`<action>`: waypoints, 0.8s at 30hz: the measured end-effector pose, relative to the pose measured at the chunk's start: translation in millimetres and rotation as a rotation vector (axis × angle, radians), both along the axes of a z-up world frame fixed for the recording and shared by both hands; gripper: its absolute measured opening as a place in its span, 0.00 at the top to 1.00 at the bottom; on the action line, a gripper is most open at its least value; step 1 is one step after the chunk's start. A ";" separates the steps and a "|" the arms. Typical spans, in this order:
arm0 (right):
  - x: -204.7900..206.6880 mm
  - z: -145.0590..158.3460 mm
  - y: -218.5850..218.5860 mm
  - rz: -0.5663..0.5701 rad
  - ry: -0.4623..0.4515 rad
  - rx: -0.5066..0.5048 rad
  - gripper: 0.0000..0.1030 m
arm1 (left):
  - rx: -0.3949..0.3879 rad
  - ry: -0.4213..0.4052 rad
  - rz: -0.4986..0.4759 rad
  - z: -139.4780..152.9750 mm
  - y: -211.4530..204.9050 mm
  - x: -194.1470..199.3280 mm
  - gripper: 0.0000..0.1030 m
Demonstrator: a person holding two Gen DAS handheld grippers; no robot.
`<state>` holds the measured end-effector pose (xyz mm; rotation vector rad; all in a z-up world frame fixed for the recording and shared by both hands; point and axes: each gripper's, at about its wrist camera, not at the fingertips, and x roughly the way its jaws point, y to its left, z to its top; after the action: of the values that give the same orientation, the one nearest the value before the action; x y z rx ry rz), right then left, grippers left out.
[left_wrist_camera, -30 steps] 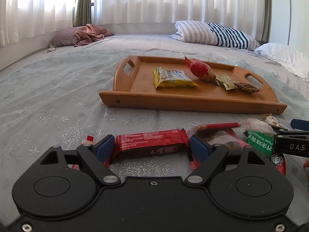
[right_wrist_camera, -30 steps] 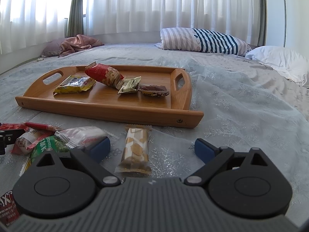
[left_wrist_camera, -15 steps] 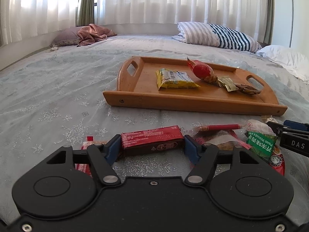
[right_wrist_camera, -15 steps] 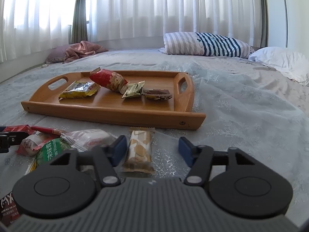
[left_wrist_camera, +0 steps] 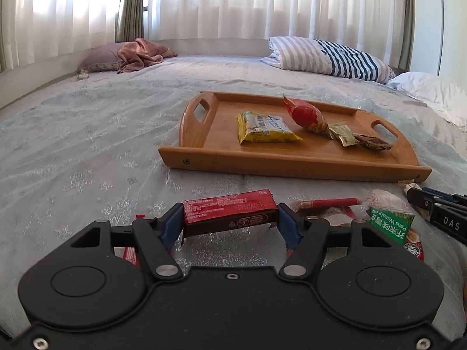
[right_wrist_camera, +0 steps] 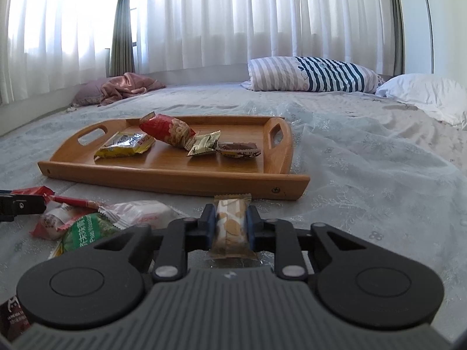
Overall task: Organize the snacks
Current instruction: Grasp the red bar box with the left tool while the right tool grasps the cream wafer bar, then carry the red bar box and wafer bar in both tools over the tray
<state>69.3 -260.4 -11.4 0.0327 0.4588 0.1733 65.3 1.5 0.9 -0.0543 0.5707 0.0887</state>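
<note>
Red bar point(left_wrist_camera: 229, 214) clenched in left gripper point(left_wrist_camera: 229, 223); right gripper point(right_wrist_camera: 232, 223), jaws just closing, clamped on biscuit pack point(right_wrist_camera: 232, 226). Pickup step. Next: lift both over wooden tray point(right_wrist_camera: 175, 175) near rim.

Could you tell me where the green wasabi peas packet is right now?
In the right wrist view, the green wasabi peas packet lies low left on the bedspread, against the white snack packet.

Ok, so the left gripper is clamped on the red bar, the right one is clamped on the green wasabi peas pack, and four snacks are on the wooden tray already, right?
Not quite. The right gripper is clamped on the tan cookie bar, not the green wasabi peas pack, which lies loose on the bed beside it, as the right wrist view shows. The rest holds: the left gripper is clamped on the red bar, and four snacks are on the wooden tray.
</note>
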 end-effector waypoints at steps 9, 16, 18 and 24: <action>-2.3 24.5 -0.2 0.009 -0.032 0.038 0.75 | 0.034 -0.037 -0.023 19.8 -3.6 7.2 0.37; 8.8 40.8 14.0 0.017 -0.056 0.017 0.75 | 0.037 -0.052 -0.018 36.2 0.3 27.6 0.37; 16.3 44.1 15.1 0.009 -0.053 0.016 0.75 | 0.031 -0.058 -0.017 39.9 1.8 35.8 0.37; 43.6 53.1 10.6 -0.038 -0.038 0.036 0.75 | 0.038 -0.070 -0.022 47.7 3.6 63.7 0.37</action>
<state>112.9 -249.8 41.7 0.0731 0.4166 0.1446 128.9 5.1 48.5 -0.0138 0.4996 0.0760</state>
